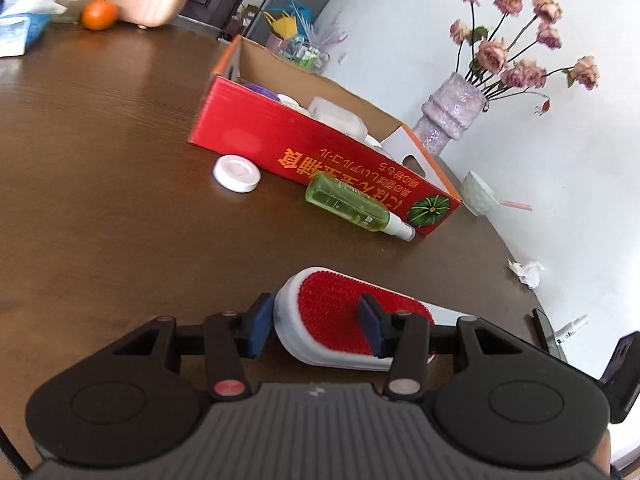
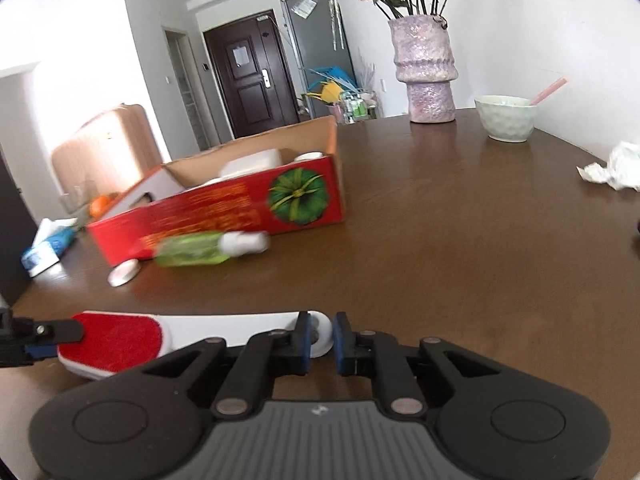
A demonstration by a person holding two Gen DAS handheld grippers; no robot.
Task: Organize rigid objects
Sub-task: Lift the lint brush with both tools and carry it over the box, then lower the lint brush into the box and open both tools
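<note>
The left hand-held gripper point(image 1: 316, 326) clamps the lint brush point(image 1: 332, 320) head at lower centre; the right hand-held gripper point(image 2: 320, 342) pinches its handle end. Ahead on the counter point(image 1: 100, 200), mid-frame, a green spray bottle point(image 1: 356, 208) and white lid point(image 1: 237, 173) lie before the red box point(image 1: 320, 148).

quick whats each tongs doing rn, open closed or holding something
Left tongs: shut on the head of the lint brush.
Right tongs: shut on the white handle end of the same brush.
</note>
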